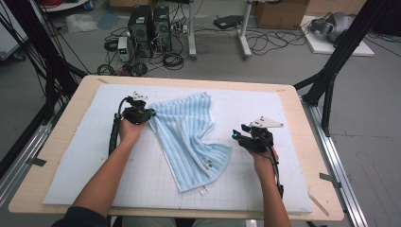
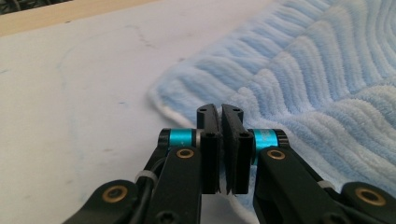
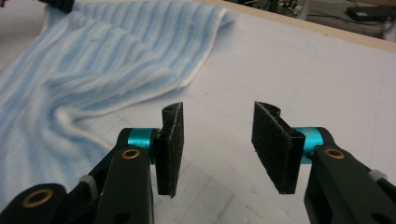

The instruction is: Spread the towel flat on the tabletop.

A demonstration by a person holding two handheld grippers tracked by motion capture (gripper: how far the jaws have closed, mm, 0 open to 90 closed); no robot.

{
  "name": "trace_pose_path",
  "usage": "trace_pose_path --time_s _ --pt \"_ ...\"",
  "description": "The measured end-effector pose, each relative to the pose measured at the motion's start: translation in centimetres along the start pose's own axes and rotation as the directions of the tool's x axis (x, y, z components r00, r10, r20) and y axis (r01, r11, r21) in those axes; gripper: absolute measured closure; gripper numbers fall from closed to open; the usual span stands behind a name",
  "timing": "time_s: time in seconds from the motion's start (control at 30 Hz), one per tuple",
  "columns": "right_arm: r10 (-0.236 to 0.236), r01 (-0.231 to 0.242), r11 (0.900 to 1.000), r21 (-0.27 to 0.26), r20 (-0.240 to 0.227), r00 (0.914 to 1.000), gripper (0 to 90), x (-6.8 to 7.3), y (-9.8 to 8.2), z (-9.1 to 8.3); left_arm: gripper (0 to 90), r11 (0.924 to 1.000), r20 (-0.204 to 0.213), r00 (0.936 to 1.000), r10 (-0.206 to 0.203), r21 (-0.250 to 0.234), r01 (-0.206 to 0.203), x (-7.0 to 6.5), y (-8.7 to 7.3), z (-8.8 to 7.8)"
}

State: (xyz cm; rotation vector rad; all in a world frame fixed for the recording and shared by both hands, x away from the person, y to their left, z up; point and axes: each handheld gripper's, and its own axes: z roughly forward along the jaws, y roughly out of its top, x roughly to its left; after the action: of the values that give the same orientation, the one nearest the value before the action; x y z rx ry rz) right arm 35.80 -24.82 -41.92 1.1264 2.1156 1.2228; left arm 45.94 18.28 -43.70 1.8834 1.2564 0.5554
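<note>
A white mat [image 1: 265,189] covers the wooden table [image 1: 61,142]; computer towers [image 1: 149,28] and cables [image 1: 172,60] sit on the floor beyond.

A light wooden table [image 1: 61,156] with rounded corners stands on a grey floor [image 1: 373,118], and a white foam mat [image 1: 246,189] printed with a faint grid covers most of its top. Black metal frame struts [image 1: 340,52] slant up at both sides of the table, with aluminium rails [image 1: 338,161] running along the floor beside them. Beyond the far edge, two dark computer towers [image 1: 149,28] sit among a tangle of black cables [image 1: 170,59]. The white legs of a stand [image 1: 245,28] rise nearby, next to a cardboard box [image 1: 281,13]. At the far right, a white board [image 1: 340,45] lies flat on the floor. The light is even and soft.
</note>
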Motion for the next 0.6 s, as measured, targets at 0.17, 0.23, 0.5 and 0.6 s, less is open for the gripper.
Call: trace_pose_path --time_s 0.17,0.23,0.5,0.6 --pt "-0.044 0.047 0.999 0.023 -0.101 0.9939 54.5 1.5 0.1 1.2 47.1 0.9994 0.027 0.9996 -0.006 -0.034 0.007 -0.2 0.2 -1.0" --pt "-0.062 0.067 0.997 0.029 -0.168 0.9839 54.3 2.2 0.1 1.9 45.4 0.9984 0.053 0.9986 0.004 -0.057 -0.001 -0.5 0.4 -1.6" --pt "-0.125 0.169 0.971 0.168 -0.246 0.9612 74.4 4.2 -0.9 4.4 44.3 0.9961 0.119 0.9926 0.027 -0.087 -0.017 -1.3 -0.5 -2.9" --pt "-0.180 0.214 0.956 0.202 -0.175 0.9680 86.9 4.1 -0.8 3.7 43.8 0.9962 0.142 0.9895 0.029 -0.086 -0.017 -1.7 -1.3 -3.3"
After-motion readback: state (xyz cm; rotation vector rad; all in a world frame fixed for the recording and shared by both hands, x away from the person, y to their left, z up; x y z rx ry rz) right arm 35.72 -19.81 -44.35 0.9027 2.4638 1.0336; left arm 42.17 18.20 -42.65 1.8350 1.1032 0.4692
